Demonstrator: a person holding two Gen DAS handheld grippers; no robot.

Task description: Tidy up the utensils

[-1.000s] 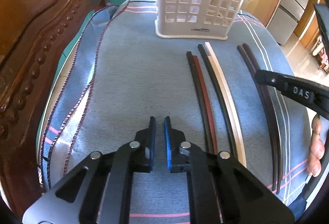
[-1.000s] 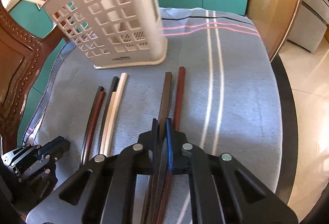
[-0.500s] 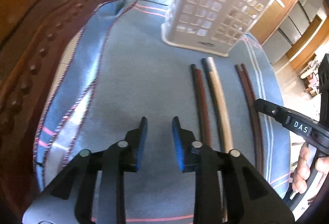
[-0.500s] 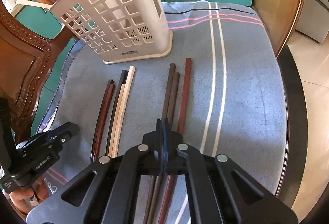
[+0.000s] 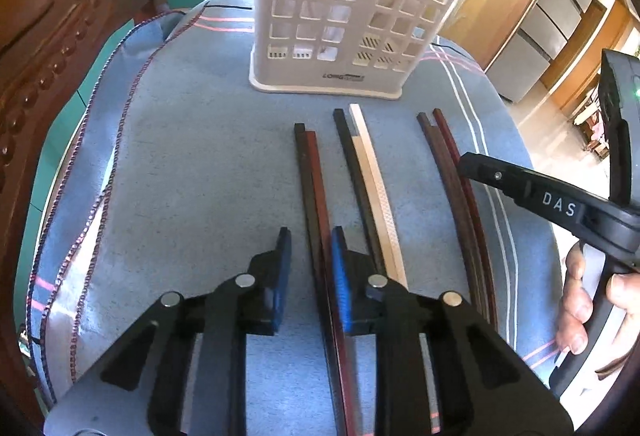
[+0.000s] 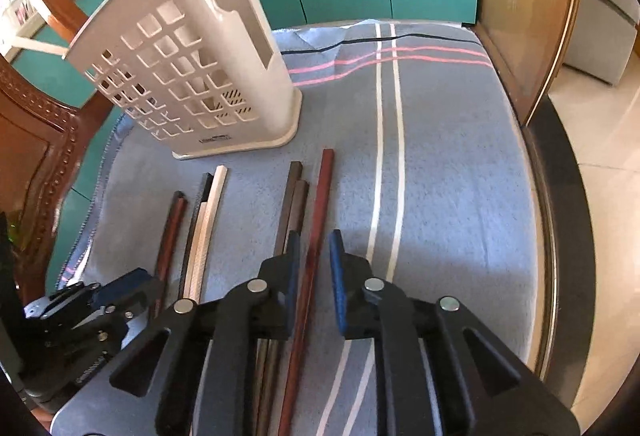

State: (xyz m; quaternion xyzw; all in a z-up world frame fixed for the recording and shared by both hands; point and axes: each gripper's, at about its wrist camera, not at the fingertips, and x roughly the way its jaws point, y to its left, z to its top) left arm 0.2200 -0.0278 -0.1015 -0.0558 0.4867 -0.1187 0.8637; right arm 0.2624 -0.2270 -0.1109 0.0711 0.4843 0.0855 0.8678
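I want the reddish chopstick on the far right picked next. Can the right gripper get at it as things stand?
Probably yes: the right gripper is open with the reddish chopstick lying between its fingers, nothing on top.

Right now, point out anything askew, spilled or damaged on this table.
Nothing is spilled or visibly broken. The chopsticks lie in neat rows on the blue cloth, and the white utensil holder stands upright. Only the cloth's left edge is rumpled and folded.

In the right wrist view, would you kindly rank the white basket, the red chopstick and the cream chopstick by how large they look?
1. White basket, clearly largest.
2. Red chopstick.
3. Cream chopstick.
The red chopstick's near end runs under the hand-held gripper, so the last two are unsure.
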